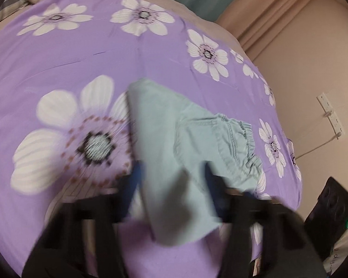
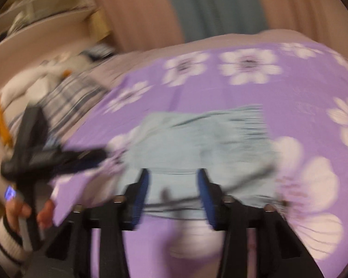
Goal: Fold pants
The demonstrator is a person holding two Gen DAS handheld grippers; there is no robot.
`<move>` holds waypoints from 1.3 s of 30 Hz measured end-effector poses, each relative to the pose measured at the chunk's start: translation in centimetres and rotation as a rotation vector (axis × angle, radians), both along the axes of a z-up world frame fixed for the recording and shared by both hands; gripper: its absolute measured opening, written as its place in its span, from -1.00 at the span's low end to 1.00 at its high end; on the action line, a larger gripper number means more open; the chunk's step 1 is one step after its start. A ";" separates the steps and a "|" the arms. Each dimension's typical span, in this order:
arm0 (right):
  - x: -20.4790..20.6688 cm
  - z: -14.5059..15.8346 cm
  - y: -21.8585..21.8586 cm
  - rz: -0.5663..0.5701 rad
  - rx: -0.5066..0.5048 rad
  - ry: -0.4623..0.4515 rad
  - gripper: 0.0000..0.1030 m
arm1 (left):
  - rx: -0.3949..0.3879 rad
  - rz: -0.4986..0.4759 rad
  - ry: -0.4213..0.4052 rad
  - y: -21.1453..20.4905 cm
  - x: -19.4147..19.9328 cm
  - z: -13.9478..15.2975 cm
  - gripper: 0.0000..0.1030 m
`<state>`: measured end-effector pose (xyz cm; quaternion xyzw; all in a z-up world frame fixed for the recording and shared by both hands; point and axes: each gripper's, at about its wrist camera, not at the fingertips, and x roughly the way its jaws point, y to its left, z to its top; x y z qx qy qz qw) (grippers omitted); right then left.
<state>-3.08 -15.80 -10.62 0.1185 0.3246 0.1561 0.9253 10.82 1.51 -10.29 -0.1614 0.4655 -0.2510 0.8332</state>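
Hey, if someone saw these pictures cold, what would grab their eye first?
The purple floral bedspread fills both views. At its middle lie the pale mint pants, crumpled, with cloth between the left gripper fingers. The right gripper stands open at their near edge.

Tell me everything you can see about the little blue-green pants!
The pants are pale blue-green, soft cloth like light denim, with stitched seams and a gathered, ruffly waistband. They lie crumpled and partly doubled over on the purple flowered bedspread. Cloth sits between the left gripper fingers, and the right gripper reaches over their near edge; blur hides whether either one pinches them.
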 end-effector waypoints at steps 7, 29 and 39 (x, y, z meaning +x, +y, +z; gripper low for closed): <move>3.8 -1.6 5.4 0.161 -0.047 0.020 -0.69 | -0.009 0.002 0.035 -0.8 4.0 -2.1 -0.60; 4.2 -5.9 4.6 0.195 0.034 0.093 -0.81 | 0.122 0.165 0.069 -0.4 14.2 -3.5 -0.54; 3.6 -1.3 -0.3 0.109 0.035 0.035 -0.80 | 0.111 0.084 -0.051 0.2 3.8 0.4 0.13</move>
